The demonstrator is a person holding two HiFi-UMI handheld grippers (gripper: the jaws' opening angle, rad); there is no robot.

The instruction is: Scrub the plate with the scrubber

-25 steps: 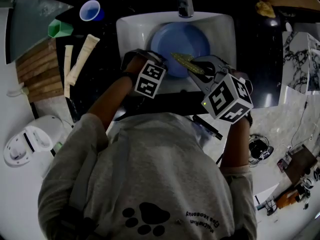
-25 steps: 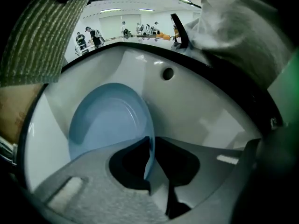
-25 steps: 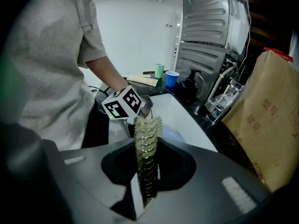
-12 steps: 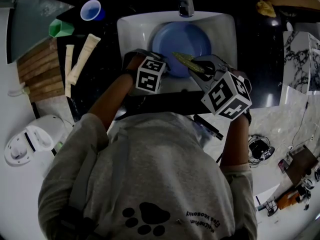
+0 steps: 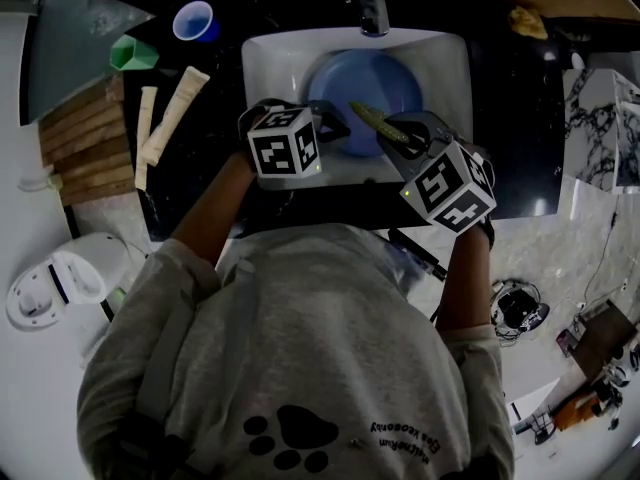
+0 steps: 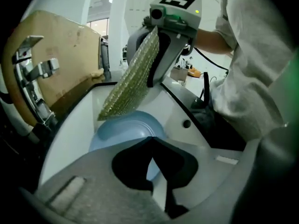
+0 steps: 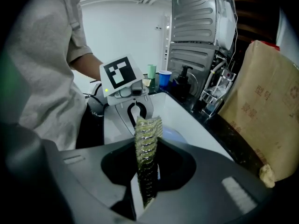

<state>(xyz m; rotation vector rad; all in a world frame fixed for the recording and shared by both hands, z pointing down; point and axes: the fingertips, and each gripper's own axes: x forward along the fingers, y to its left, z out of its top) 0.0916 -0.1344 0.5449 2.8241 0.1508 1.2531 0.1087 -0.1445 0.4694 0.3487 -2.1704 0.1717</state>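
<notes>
Holding the scrubber [image 5: 377, 122] tight, the right gripper [image 7: 146, 164] has its two jaws squeezed shut on the near end of it. From the right gripper view the scrubber shows only its thin edge, standing up between the jaws. It is a flat, bumpy, yellow-green pad. The plate [image 5: 365, 78] is blue and lies flat in the white sink [image 5: 270, 63], under the tap [image 5: 370, 3]. The left gripper [image 6: 150, 146] is at the near left rim of the plate. Its jaws are pressed together there, and they seem to pinch the rim so the plate cannot slide. The big thing for the next move is where the pad is. Its long side points away from the right gripper, out and to the left, over the near right part of the plate. The plate is below and in front of the pad. From the left gripper view the pad looks tipped up, with its low corner near the plate. I cannot tell if it touches. I think the right gripper has to go down a bit and lay the pad flatter so more of it rubs the blue. The right gripper is the one to do the rubbing, since the left one is busy with the rim. A hard push could tip the plate.
</notes>
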